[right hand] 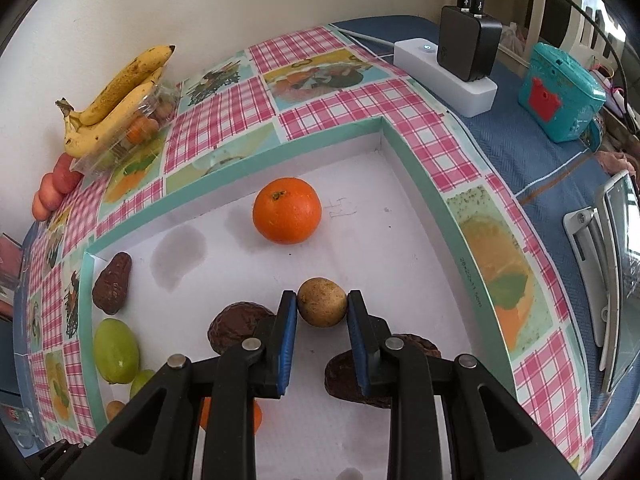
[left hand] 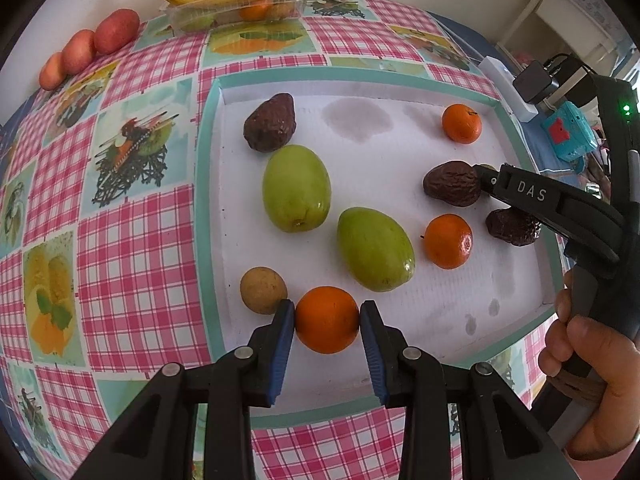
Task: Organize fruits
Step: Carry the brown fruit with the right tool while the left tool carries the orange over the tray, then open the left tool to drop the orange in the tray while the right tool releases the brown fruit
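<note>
While our left claw (left hand: 327, 314) pinches a firm, smooth orange (left hand: 327, 319) in the tray (left hand: 208, 184), our right claw (right hand: 322, 307) squeezes a small, light brown fruit (right hand: 322, 301) across its widest part.

A: What is the left black gripper with blue pads (left hand: 327, 320) doing?
B: Its two pads press a round orange fruit (left hand: 327, 319).
A: And the right black gripper with blue pads (right hand: 322, 307)?
B: It squeezes a small round tan fruit (right hand: 322, 301). A bare hand (left hand: 585, 364) holds its handle.
</note>
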`<state>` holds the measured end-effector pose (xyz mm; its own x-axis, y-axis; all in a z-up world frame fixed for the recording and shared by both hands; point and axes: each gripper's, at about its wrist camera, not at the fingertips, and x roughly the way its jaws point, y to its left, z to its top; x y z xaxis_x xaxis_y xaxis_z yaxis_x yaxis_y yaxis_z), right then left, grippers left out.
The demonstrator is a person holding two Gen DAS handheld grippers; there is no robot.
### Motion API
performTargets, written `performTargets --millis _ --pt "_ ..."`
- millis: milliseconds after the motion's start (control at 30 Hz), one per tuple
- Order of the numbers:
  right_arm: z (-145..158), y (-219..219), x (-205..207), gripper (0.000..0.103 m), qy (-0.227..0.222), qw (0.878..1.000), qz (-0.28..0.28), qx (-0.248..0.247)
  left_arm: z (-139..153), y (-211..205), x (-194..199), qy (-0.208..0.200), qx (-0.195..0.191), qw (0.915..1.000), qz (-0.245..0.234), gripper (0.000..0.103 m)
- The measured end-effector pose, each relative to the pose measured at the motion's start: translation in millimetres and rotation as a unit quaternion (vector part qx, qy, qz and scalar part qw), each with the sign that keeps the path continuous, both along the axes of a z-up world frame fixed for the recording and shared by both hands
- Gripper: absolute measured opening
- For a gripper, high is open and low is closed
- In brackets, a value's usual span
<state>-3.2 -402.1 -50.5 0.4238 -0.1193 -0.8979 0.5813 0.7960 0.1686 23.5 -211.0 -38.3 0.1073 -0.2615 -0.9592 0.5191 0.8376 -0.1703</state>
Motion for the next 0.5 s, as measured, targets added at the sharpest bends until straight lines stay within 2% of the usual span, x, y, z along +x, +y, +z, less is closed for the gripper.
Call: performTargets --millis 233,300,333,433,500 --pt "0 0 0 0.027 0.012 1.0 -0.003 -0.007 6 1 0 0.002 -0.011 0.9999 -0.005 0.039" --pt "2 0 -2 0.032 0.015 1.0 -0.008 -0.01 11 3 1 -0.001 -0.016 0.9999 -0.003 0.048" --pt "4 0 -2 0.037 0.018 1.0 -0.011 -0.016 14 5 1 -0.003 -0.019 0.9998 -0.001 0.051" --pt "10 2 -6 0.043 0.02 0.999 -0.013 -0.026 22 13 4 -0.012 -0.028 0.9995 0.009 0.057" --pt "15 6 -8 0.052 0.024 0.999 -0.014 -0.033 25 26 9 -0.029 -0.022 0.999 0.027 0.073"
